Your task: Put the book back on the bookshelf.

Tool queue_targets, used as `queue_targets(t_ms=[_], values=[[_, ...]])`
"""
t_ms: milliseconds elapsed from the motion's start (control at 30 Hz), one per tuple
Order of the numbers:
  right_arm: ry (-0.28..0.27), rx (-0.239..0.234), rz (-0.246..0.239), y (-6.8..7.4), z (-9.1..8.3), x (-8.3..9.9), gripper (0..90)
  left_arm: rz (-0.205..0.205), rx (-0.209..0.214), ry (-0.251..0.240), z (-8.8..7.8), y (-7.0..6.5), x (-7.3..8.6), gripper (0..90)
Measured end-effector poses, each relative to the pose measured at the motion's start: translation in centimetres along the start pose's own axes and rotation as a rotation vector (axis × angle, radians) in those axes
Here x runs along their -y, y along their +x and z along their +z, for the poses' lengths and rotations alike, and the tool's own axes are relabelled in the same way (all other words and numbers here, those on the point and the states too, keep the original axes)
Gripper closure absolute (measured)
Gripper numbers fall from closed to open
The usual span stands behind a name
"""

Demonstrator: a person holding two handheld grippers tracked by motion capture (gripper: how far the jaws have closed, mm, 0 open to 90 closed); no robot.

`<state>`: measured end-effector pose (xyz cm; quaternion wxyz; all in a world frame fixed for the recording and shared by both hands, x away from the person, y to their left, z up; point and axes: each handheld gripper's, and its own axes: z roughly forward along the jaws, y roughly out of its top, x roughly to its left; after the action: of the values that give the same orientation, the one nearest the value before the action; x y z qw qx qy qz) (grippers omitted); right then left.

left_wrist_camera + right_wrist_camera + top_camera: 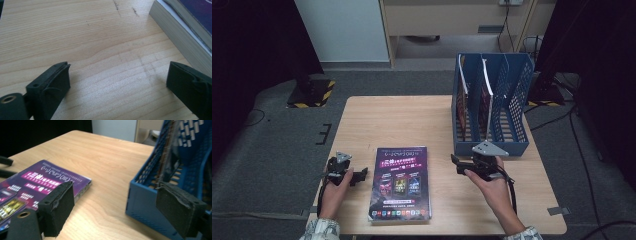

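Lying flat at the lower middle of the high view, the purple book (402, 182) rests on the wooden worktop (392, 120) between the two hands, its cover facing up. The left tongs (358, 175) sit at the lower left of that frame, just beside the book's left edge without touching it, held by the left hand (336, 187). In the left gripper view their jaws stand spread with bare wood between them, and the book's page edge (175, 37) runs along the upper right of the frame. The right tongs (455, 162) sit right of the book in the lower middle-right of the high view, gripped by the right hand (492, 187), close in front of the blue file rack (507, 115). In the right gripper view their jaws are apart and nothing lies between the pads; the book (42, 185) appears at the left of the frame, and the rack's blue corner (142, 200) at the right. The rack stands upright at the upper right of the worktop and holds thin magazines (486, 95) in its slots.
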<state>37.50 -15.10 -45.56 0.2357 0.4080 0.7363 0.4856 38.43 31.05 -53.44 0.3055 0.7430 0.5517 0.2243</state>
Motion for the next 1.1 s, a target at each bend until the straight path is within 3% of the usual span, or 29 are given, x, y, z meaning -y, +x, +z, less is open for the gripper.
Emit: queue_targets(t_ms=[333,533,667,733,900,1000,1100], values=[[0.028,-0.036,-0.029,1.6,0.9,0.2,26.4,-0.062,0.039,-0.068,-2.0,0.2,-0.1,7.3],[0.047,-0.09,-0.061,3.0,2.6,0.1,36.5,-0.069,0.079,-0.121,-4.2,-0.6,0.0,14.6],[0.064,-0.139,-0.082,4.1,3.6,0.1,40.4,-0.042,0.1,-0.135,-5.1,-2.1,-0.3,20.1],[0.075,-0.152,-0.106,4.5,4.0,-0.4,38.0,-0.034,0.102,-0.143,-5.3,-2.7,-0.4,21.4],[0.064,-0.194,-0.102,5.1,5.6,-1.7,31.3,-0.009,0.114,-0.124,-5.1,-3.3,-0.2,23.9],[0.086,-0.24,-0.101,5.7,6.7,-1.3,28.6,0.01,0.12,-0.131,-5.0,-3.4,-0.4,27.3],[0.107,-0.254,-0.115,6.4,6.9,-0.2,35.4,0.047,0.144,-0.13,-4.6,-3.8,-0.7,32.6]])
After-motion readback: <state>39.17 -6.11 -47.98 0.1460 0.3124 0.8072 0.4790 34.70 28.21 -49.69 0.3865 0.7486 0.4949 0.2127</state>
